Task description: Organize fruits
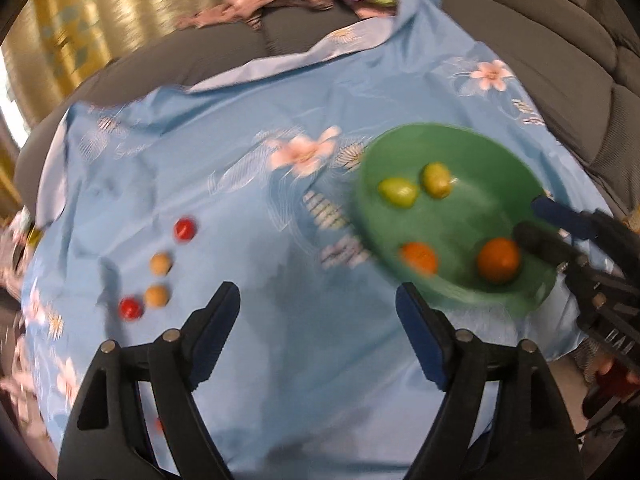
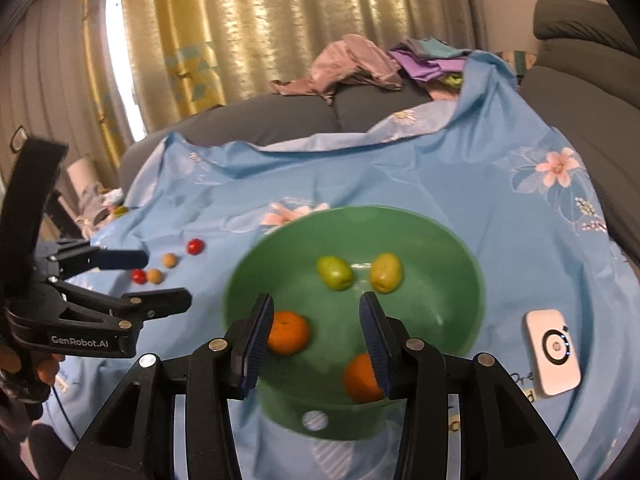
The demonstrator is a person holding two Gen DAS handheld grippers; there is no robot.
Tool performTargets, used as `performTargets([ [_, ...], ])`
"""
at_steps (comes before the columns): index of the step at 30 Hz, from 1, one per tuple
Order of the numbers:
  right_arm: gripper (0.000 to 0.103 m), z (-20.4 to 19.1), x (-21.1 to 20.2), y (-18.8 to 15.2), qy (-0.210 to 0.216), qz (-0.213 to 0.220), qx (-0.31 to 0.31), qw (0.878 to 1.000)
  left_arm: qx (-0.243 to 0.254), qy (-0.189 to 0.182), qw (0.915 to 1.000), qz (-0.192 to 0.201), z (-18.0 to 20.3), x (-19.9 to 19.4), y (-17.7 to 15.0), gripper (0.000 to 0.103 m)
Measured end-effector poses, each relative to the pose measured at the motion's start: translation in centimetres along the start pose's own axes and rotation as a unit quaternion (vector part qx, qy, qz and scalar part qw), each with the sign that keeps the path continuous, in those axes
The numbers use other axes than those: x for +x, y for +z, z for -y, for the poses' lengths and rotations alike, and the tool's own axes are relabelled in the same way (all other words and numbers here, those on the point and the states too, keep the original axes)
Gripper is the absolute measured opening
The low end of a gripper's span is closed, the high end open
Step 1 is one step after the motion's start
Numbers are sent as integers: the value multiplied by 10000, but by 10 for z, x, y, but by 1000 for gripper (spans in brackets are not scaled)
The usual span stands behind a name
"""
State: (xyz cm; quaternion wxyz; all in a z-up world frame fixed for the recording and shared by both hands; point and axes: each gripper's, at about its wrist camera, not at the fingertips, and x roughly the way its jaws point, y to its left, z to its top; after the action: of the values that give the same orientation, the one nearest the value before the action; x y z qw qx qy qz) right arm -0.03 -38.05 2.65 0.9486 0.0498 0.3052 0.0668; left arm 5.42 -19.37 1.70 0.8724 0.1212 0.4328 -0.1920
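Black fingers of the right gripper [image 2: 316,340] fill the foreground of its own view, standing fairly narrow and apart over the near side of the green bowl [image 2: 460,256], with nothing pressed between the pads; one orange [image 2: 290,332] sits just beside the left pad and another orange [image 2: 360,380] is partly hidden behind the right one. Deeper in the bowl lie a green fruit [image 2: 334,273] and a yellowish fruit [image 2: 385,272], close together. Left of the bowl, the left gripper [image 1: 318,320] hangs wide open and empty above the blue floral cloth [image 1: 248,128]. Beyond it on the cloth sit four small balls in a loose cluster, well apart from the bowl: two red balls [image 1: 185,229] and two tan balls [image 1: 161,264]. To the bowl's right lies a white device [image 2: 552,354]. A grey sofa [image 2: 280,114] carries the cloth, with crumpled clothes [image 2: 352,66] at the back and gold curtains [image 2: 248,28] behind.
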Motion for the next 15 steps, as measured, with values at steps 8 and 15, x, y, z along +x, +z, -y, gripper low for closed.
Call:
performTargets([
  [8,45,-47,-2,-3,430,-120,-370,9983,-599,320,9974,-255,-49,-17,-50,81],
  [15,45,-89,4,-10,865,-419,-720,9928,-1085,406,9931,-191,-82,-32,-76,81],
])
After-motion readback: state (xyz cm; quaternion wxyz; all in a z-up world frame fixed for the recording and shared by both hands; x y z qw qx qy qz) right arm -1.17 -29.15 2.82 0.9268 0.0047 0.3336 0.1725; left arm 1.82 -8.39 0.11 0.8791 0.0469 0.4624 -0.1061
